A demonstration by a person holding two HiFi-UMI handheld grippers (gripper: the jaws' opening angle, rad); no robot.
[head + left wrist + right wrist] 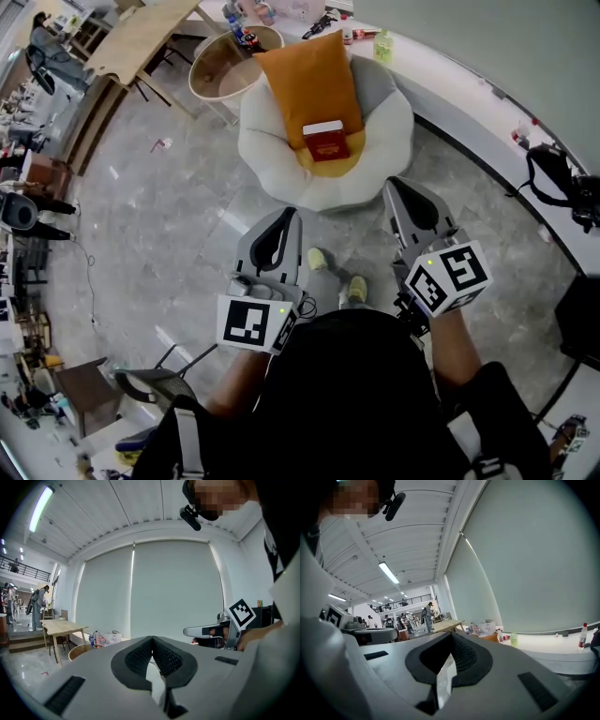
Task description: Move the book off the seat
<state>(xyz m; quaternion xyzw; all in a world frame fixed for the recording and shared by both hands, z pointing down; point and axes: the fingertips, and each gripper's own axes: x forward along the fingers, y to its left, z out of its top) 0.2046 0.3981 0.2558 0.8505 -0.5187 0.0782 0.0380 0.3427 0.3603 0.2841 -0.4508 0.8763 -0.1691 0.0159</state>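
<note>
**Head view.** One book [325, 142], red with a pale band along its far edge, is seen lying on the lower end of one orange cushion [309, 80]. The cushion is propped in one round white seat [267, 155] at 12 o'clock. The left gripper [289, 216] and the right gripper [397, 186] are held side by side, both pointed toward the seat and both short of the book. From the left jaws the book lies at about 1 o'clock. From the right jaws it lies at about 10 o'clock. In this view neither gripper is clearly the nearer, though the right tips are just beside the seat's rim. The book's outline appears nearly square from above, so its long axis cannot be settled. No contact with the book has been made.

**Left gripper view.** The left jaws are closed pad against pad, and nothing is held between them. The right gripper is visible at 3 o'clock. The book and the seat are not shown.

**Right gripper view.** The right jaws are likewise fully closed and empty. The left gripper is visible at 9 o'clock. A white counter [553, 651] runs at 3 o'clock. The book is not shown.

**Coming move.** It is judged that the jaws must be opened before the book can be gripped.
</note>
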